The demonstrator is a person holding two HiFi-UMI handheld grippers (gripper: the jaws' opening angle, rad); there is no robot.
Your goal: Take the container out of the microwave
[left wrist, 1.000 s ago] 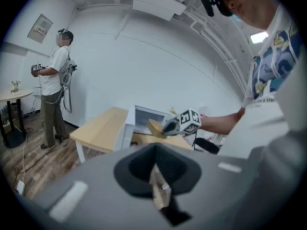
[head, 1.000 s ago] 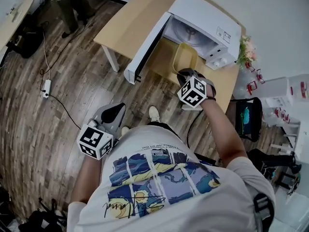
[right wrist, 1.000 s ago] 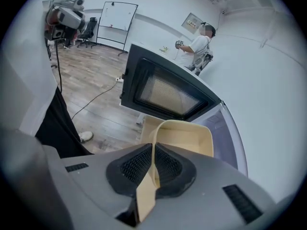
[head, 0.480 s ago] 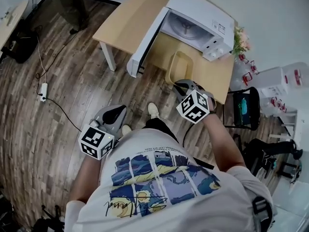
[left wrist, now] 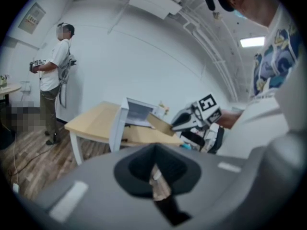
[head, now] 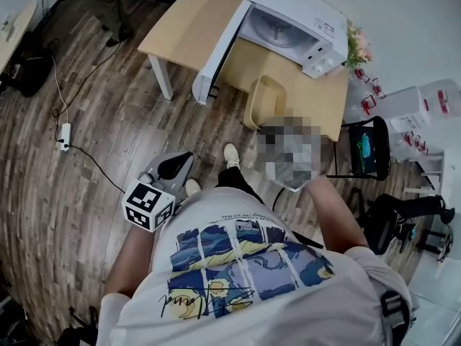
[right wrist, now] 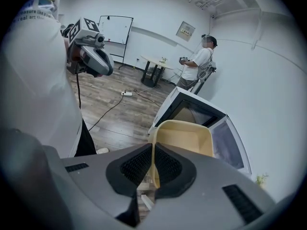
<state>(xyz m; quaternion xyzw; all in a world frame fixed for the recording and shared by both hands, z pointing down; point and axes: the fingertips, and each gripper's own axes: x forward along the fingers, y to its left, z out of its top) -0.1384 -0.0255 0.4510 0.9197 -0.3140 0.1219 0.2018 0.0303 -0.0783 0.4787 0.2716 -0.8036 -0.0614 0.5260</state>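
Observation:
A pale yellow container (head: 265,101) hangs over the wooden table's (head: 189,29) front edge, out in front of the white microwave (head: 302,16), whose door (head: 222,49) stands open. My right gripper (right wrist: 152,169) is shut on the container's (right wrist: 184,137) near rim; in the head view a mosaic patch covers that gripper. Low at the person's left side, over the floor, my left gripper (head: 167,173) points away from the table. Its jaws (left wrist: 154,176) are closed with nothing between them. The left gripper view shows the right gripper (left wrist: 184,121) holding the container (left wrist: 160,124).
Artificial flowers (head: 356,49) stand right of the microwave, with a black chair (head: 364,157) and white boxes (head: 418,103) beyond. A cable and power strip (head: 66,132) lie on the wooden floor. Another person (right wrist: 195,63) stands near a small round table (right wrist: 156,61).
The right gripper has drawn the container away from the microwave's mouth, back toward the table's front edge. The left gripper has hardly moved.

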